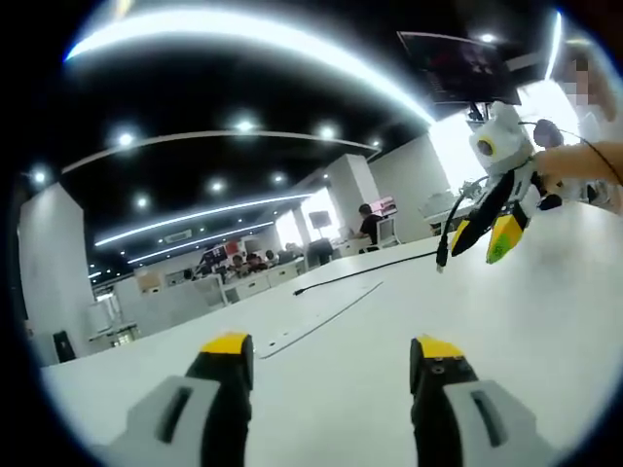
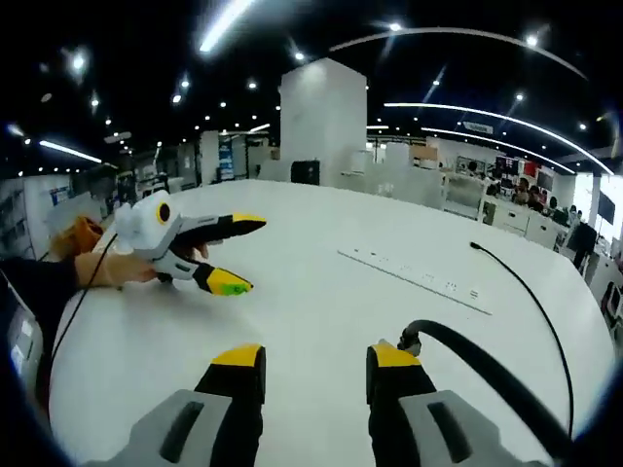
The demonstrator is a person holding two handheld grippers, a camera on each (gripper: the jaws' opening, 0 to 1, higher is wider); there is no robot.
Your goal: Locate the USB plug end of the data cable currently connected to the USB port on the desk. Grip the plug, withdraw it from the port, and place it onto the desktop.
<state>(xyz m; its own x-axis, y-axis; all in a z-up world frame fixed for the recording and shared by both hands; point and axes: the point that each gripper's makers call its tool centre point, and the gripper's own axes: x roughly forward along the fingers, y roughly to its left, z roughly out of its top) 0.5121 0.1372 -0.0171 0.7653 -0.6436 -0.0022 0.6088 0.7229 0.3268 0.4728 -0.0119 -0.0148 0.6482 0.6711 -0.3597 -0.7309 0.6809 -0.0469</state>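
The plug looks to be out of the port already. In the left gripper view the right gripper (image 1: 474, 237) is up off the white desk (image 1: 545, 321) on the right, and a dark plug end (image 1: 442, 255) hangs at its yellow tips, the black cable (image 1: 365, 269) running away to the left across the desktop to a loose far end. From here the jaws look closed on that cable just behind the plug. The right gripper view agrees only partly: the cable (image 2: 477, 365) arcs in from the right and meets the right-hand finger (image 2: 394, 355) at its tip, yet the two fingers stand apart with bare desk between them, so it reads more like a hook or a pinch against one finger than a clean clamp. I'd call it holding, but not confidently.

The long strip of ports (image 2: 414, 271) lies flat mid-desk with nothing plugged into it that I can make out, and the cable's other end (image 2: 476, 246) lies beyond it, to the right.

The left gripper (image 2: 234, 255), held in a hand (image 2: 102, 265) at the left of the desk, is spread wide and empty; its own view shows both fingers apart over bare surface.

So the pull appears done. What's left, I reckon, is lowering the plug to the desktop and letting go.
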